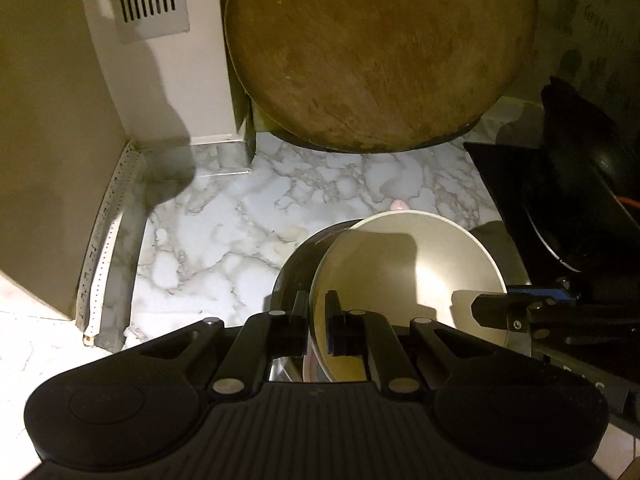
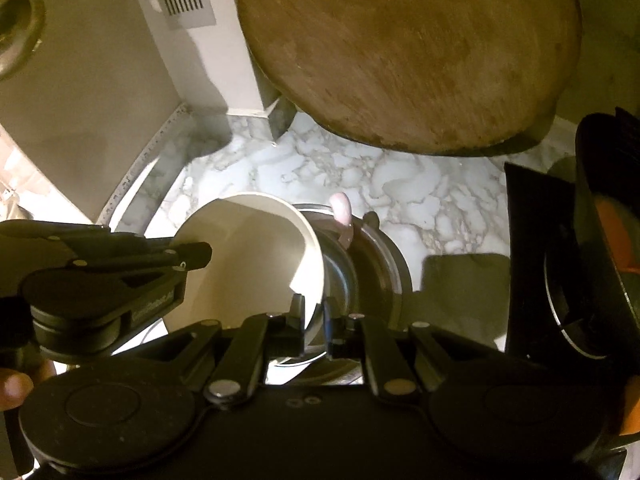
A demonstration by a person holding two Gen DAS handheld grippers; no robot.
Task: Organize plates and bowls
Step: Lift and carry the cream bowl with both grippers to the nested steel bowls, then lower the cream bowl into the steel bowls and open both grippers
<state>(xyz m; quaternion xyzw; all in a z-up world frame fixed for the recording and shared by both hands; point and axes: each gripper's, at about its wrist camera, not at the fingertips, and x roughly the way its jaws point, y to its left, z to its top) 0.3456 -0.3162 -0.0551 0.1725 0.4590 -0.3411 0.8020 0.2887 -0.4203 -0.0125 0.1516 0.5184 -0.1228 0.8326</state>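
Pinching smooth round bowl (image 1: 408, 276) (white).

A marble-patterned countertop (image 1: 248, 216) carries a round wooden board (image 1: 380, 52) propped upright at the back, a black stove (image 1: 532, 184) at the right, and stacked metal pots (image 2: 376, 264) in front.
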